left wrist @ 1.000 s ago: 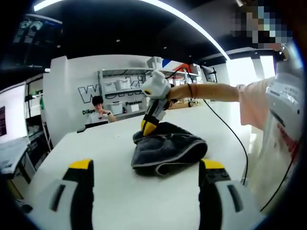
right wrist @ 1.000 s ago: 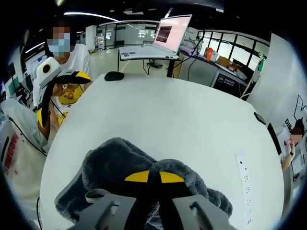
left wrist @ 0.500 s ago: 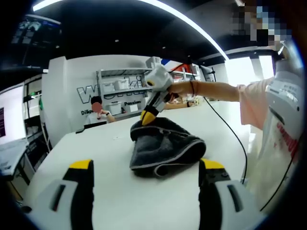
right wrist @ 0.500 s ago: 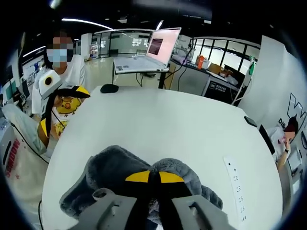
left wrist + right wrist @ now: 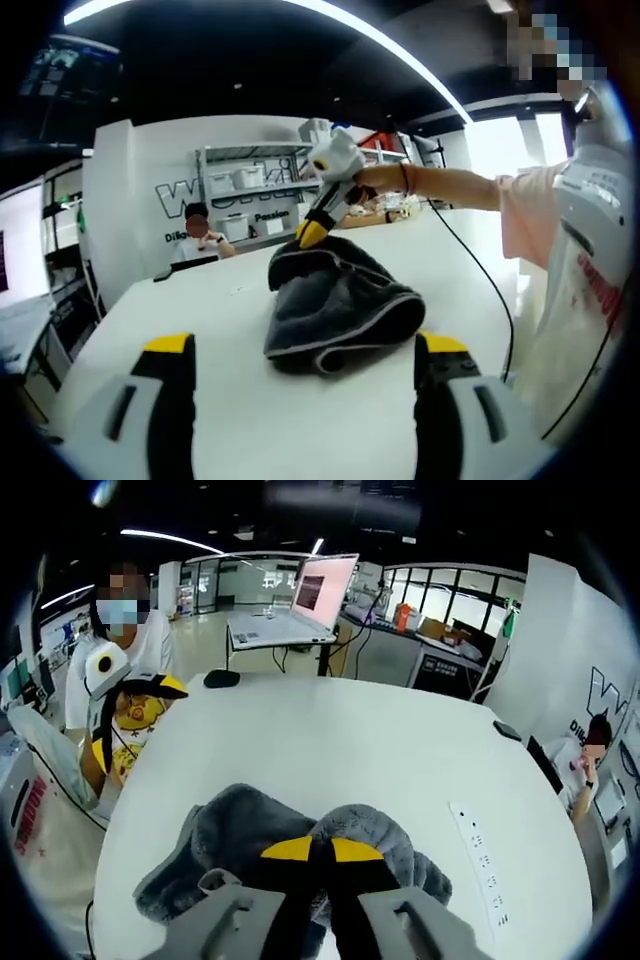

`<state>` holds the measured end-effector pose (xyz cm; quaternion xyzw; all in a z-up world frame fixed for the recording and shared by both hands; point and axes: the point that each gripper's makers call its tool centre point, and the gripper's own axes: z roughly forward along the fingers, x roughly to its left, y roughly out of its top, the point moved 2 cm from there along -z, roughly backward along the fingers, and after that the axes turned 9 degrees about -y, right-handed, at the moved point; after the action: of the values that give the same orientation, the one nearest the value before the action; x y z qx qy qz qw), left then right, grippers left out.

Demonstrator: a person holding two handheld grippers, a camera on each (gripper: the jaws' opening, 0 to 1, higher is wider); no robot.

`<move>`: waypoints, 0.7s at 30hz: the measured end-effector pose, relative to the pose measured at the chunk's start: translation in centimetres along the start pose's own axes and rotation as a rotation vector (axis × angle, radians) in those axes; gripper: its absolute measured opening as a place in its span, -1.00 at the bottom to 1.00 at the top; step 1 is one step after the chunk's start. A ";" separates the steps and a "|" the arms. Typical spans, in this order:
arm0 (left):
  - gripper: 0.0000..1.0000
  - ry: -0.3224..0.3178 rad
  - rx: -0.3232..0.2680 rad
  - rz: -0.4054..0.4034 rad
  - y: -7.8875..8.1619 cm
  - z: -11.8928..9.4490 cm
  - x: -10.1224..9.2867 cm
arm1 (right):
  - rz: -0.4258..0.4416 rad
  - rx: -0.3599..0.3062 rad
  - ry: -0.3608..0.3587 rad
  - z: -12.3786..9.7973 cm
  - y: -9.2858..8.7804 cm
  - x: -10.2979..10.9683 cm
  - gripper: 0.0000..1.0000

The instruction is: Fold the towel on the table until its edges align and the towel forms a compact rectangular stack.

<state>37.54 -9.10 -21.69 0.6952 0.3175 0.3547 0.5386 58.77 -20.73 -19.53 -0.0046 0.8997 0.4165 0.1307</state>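
Observation:
A dark grey towel (image 5: pixel 335 305) with a pale hem lies bunched on the white table (image 5: pixel 240 420), its far edge pulled up. My right gripper (image 5: pixel 312 234), seen in the left gripper view, is shut on that raised edge. In the right gripper view the yellow-tipped jaws (image 5: pixel 321 850) press together on the grey towel (image 5: pixel 240 840), which hangs in folds below them. My left gripper (image 5: pixel 305 345) stands open near the table's front, its two jaws wide apart on either side of the towel and short of it. It also appears at the left in the right gripper view, the left gripper (image 5: pixel 135 715) held by the person.
A power strip (image 5: pixel 478 865) lies on the table at the right, a dark mouse (image 5: pixel 221 678) at its far edge. A cable (image 5: pixel 478 270) runs across the table from the right gripper. A seated person (image 5: pixel 200 240) and shelves (image 5: pixel 250 195) are beyond the table. A laptop (image 5: pixel 300 605) stands on another desk.
The right gripper has lifted the towel's edge higher and drawn it slightly away from the left gripper; the towel now stands taller. The left gripper has stayed open and nearly still.

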 end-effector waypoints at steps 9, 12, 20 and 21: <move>0.89 -0.018 0.003 0.002 0.0 0.8 -0.2 | 0.016 0.000 -0.026 -1.5 -0.3 -0.7 -0.92; 0.89 -0.032 0.003 0.005 -0.1 1.1 -0.4 | 0.019 0.001 -0.040 -2.0 -0.4 -1.4 -0.92; 0.89 -0.048 -0.002 0.003 -0.1 1.5 -0.4 | 0.068 -0.009 -0.075 -3.9 -1.2 -2.6 -0.92; 0.89 -0.049 -0.002 0.004 -0.1 1.6 -0.4 | 0.075 -0.010 -0.080 -4.2 -1.3 -2.7 -0.92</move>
<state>38.61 -10.26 -22.07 0.7037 0.3028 0.3390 0.5461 60.61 -24.98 -17.28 0.0450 0.8912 0.4254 0.1509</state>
